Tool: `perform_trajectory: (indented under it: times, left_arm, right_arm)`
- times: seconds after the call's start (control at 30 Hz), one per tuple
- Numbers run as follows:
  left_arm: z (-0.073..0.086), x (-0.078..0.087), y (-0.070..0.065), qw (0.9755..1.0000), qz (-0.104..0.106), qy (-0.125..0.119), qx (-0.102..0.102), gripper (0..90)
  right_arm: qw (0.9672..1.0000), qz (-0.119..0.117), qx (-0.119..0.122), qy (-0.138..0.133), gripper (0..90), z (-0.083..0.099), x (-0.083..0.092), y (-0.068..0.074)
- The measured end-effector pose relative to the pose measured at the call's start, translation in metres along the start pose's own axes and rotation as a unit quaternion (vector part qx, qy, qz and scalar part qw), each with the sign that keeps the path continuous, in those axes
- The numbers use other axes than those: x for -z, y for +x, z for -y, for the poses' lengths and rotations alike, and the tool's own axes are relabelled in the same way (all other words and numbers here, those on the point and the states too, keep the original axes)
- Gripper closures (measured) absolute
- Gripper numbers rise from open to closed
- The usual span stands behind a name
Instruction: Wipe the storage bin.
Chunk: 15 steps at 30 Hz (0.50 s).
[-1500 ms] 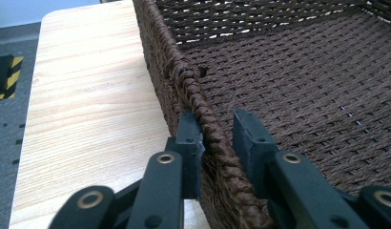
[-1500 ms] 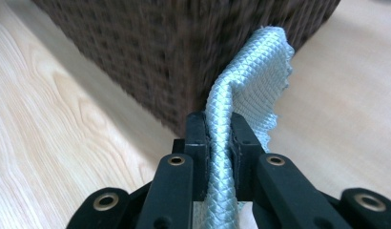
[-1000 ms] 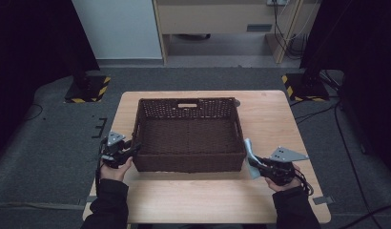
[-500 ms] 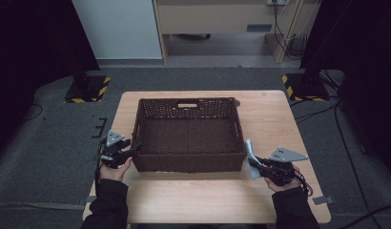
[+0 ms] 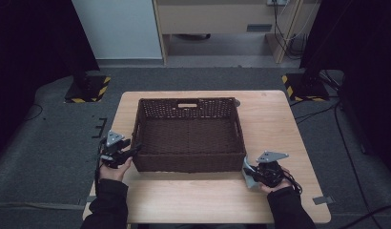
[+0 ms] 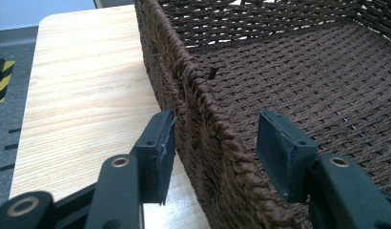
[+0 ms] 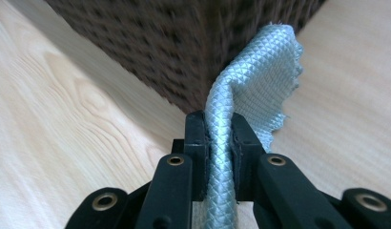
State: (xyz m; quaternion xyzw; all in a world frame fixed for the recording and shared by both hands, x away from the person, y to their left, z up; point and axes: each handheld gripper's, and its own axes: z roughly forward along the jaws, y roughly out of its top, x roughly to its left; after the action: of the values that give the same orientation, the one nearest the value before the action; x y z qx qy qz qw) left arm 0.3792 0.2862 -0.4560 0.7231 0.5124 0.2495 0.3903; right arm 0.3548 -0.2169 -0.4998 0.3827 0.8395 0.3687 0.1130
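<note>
While the person's forearms came in from below, the high view showed the left gripper (image 5: 130, 151) at the near left corner of the brown wicker basket (image 5: 189, 160) on the wooden table (image 5: 279, 124), and the right gripper (image 5: 253, 171) at the near right corner, a pale blue-grey cloth (image 5: 248, 172) at its tip. Left gripper view: jaws had just been opening, standing apart astride the basket's wall (image 6: 203, 109), one pad outside, one inside, neither pressing. Right gripper view: jaws pinched tight on the textured cloth (image 7: 253, 90), which rose ahead of them against the basket corner (image 7: 174, 47).
</note>
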Motion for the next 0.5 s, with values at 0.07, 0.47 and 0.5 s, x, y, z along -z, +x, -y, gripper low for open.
perform_trajectory:
  times: [0.07,0.47,0.5]
  left_arm:
    - [0.0,0.0,0.0,1.0,0.0,0.0,0.0,46.9]
    - [0.0,0.0,0.0,1.0,0.002,0.0,0.0,47.0]
    - [0.0,0.0,0.0,1.0,0.001,0.0,0.0,47.1]
  right_arm:
    - [1.0,0.003,-0.006,-0.002,80.8,-0.001,-0.001,-0.001]
    - [0.9921,0.094,-0.067,-0.048,80.6,0.013,0.043,-0.042]
    - [0.9907,0.102,-0.076,-0.048,80.6,0.015,0.044,-0.045]
